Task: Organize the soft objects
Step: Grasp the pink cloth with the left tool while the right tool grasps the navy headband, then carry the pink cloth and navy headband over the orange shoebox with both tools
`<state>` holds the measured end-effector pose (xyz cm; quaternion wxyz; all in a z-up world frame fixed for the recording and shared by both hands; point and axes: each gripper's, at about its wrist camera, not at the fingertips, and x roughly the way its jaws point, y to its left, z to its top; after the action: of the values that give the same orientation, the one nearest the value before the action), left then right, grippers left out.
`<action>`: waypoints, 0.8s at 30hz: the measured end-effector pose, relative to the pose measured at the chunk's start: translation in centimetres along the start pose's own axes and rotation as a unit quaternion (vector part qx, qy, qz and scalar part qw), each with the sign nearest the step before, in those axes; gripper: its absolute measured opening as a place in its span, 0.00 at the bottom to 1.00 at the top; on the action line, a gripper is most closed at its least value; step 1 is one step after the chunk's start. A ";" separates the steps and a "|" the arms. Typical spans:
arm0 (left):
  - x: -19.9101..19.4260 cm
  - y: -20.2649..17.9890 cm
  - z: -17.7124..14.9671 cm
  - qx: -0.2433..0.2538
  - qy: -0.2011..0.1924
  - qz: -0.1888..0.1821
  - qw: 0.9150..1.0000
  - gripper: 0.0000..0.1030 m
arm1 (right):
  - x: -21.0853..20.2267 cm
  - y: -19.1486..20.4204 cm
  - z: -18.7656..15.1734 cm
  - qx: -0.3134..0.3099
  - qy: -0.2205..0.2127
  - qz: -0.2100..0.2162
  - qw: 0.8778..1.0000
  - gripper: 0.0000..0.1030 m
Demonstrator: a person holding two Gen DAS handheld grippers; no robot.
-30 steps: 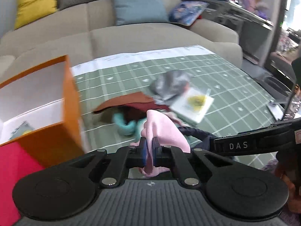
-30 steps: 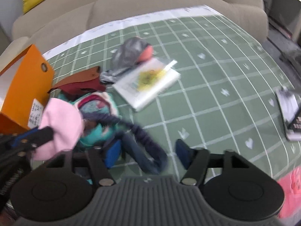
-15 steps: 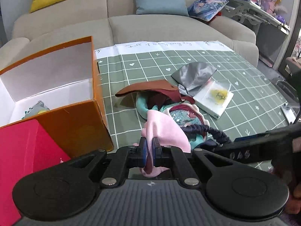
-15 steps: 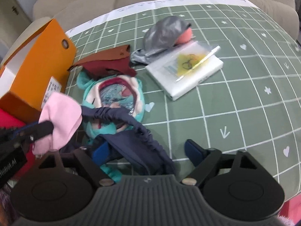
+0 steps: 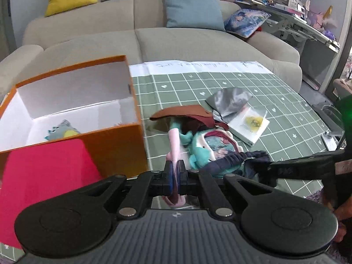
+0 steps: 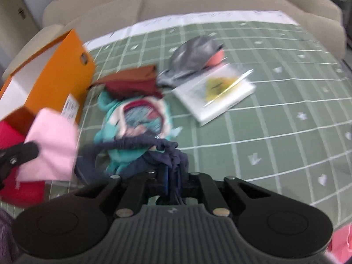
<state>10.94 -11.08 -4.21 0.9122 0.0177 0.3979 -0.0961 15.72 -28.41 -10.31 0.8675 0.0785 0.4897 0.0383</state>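
The step in hand was judged to be the pickup of two soft items from the pile on the green gridded mat; the left gripper was pressed together on a pink cloth, which was held clear of the mat just beside the orange box; the right gripper was pinched on a bunched fold of the navy elastic garment, the rest of which was draped across the teal plush toy; a small blue-grey plush was already seen inside the box, so the sorting was judged to be partly done; a brown cloth, a grey pouch and a flat clear packet remained on the mat; the next move was judged to call for the pink cloth to be carried over the box's near wall and released inside; the navy garment would have to be lifted free of the teal toy, since the elastic band could drag the toy along
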 end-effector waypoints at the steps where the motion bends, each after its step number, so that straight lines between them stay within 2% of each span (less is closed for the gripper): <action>1: -0.3 0.3 0.1 -0.003 -0.001 0.001 1.000 0.03 | -0.4 -0.3 0.1 0.007 -0.008 0.000 1.000 0.05; 6: -2.4 0.9 0.2 -0.003 -0.022 -0.004 1.000 0.03 | -2.6 0.6 -0.2 -0.011 -0.046 -0.009 0.999 0.05; 15: -6.8 1.0 -0.4 0.009 -0.043 -0.015 0.999 0.03 | -7.8 3.4 -2.3 -0.033 -0.067 0.011 0.997 0.05; 24: -11.1 2.9 -2.5 -0.002 -0.028 -0.026 0.999 0.03 | -12.5 8.1 -5.4 -0.093 -0.083 0.050 0.991 0.05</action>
<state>2.35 -6.15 2.03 0.9203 0.0031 0.3725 -0.1194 4.76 -21.71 -1.07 0.9058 0.0248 0.4057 0.1198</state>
